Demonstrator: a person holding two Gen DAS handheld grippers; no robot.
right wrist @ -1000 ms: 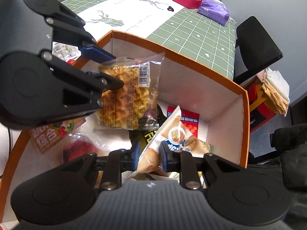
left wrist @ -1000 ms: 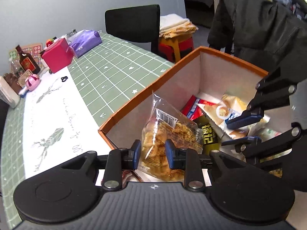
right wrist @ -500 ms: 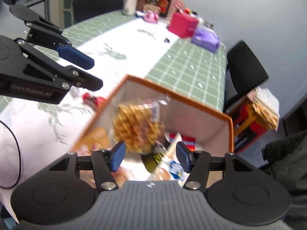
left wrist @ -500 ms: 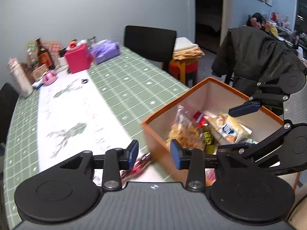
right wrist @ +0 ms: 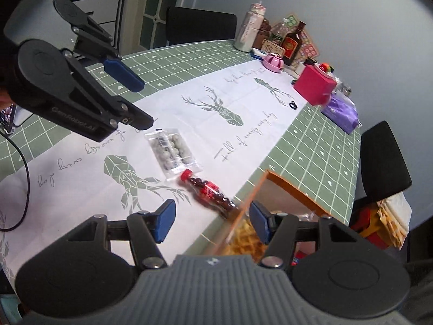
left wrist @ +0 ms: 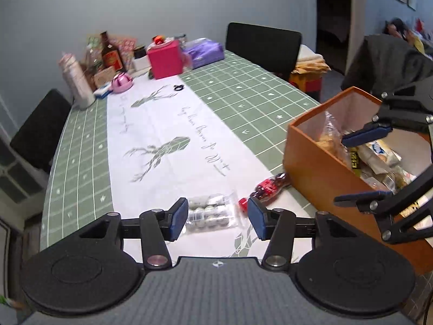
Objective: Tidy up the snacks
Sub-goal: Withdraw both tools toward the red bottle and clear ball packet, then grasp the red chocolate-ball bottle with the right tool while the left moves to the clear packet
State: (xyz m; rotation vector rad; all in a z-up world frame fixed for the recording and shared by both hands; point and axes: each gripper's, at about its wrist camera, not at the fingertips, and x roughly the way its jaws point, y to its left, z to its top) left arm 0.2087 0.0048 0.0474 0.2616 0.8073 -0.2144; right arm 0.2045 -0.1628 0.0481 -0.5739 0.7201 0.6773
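Observation:
An orange box [left wrist: 319, 168] at the table's right edge holds several snack bags, a waffle bag [left wrist: 328, 138] among them. On the white runner beside it lie a clear pack of grey balls [left wrist: 209, 211] and a red bottle-shaped candy pack [left wrist: 268, 187]. My left gripper [left wrist: 217, 214] hovers above the clear pack; its jaws are opening and the pads touch nothing. My right gripper [right wrist: 211, 216] is open and empty over the box's corner [right wrist: 286, 189], near the candy pack [right wrist: 208, 189]. The right wrist view shows the left gripper [right wrist: 142, 103] above the clear pack [right wrist: 171, 151].
Bottles [left wrist: 109, 54], a pink box [left wrist: 165, 59] and a purple pack [left wrist: 203, 52] crowd the table's far end. Black chairs [left wrist: 263, 46] stand around the table. A black cable [right wrist: 23, 168] lies at the left. A stool with folded cloths [right wrist: 389, 216] stands beyond the box.
Both grippers let go of the snack bags inside the box, opened, and drew up and back to the left over the table. The waffle bag stays in the box.

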